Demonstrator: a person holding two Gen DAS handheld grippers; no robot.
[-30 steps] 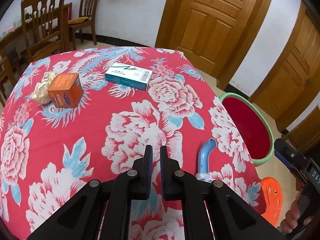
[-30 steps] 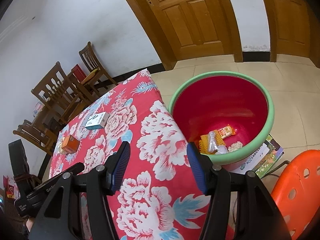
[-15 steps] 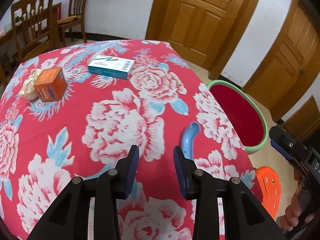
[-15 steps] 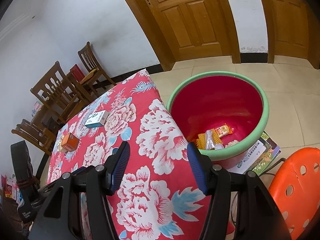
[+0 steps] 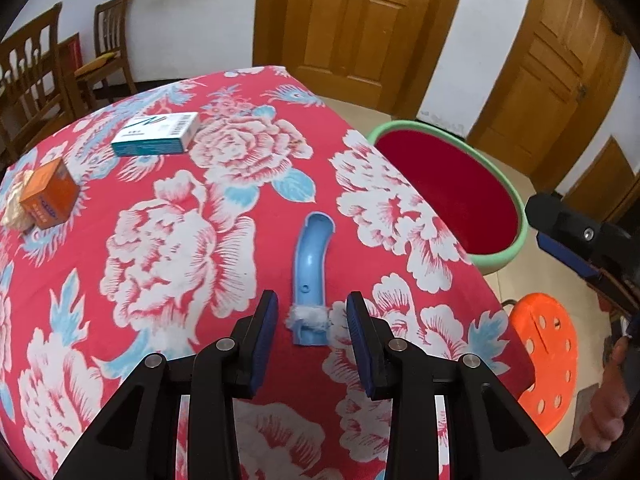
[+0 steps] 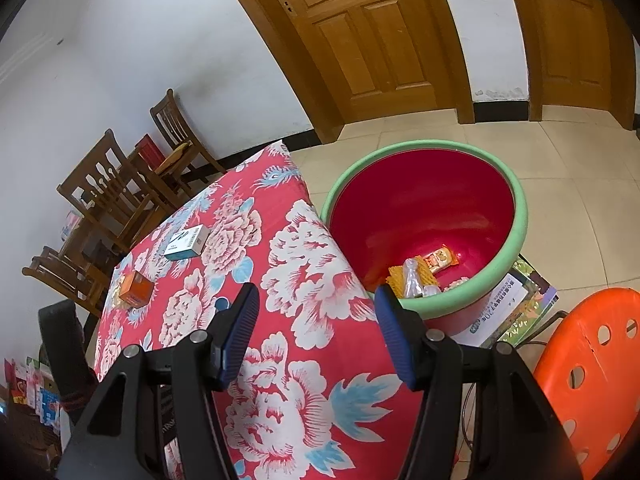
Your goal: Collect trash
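Blue curved plastic piece (image 5: 312, 264) on red floral tablecloth (image 5: 180, 240), between parted jaws of left gripper (image 5: 312, 316), untouched. Seen only from left wrist. From right wrist only: wrappers (image 6: 420, 272) inside basin (image 6: 516, 196), right gripper (image 6: 316, 312) open, empty.

Glossy plastic tub (image 6: 520, 216), printed cloth tablecover (image 5: 168, 240)

Couple of wooden chairs (image 5: 108, 40) sit against the white wall past the table's far edge, two panelled wooden doors (image 6: 372, 36) behind, orange plastic stool (image 6: 592, 364) on the tiled floor.
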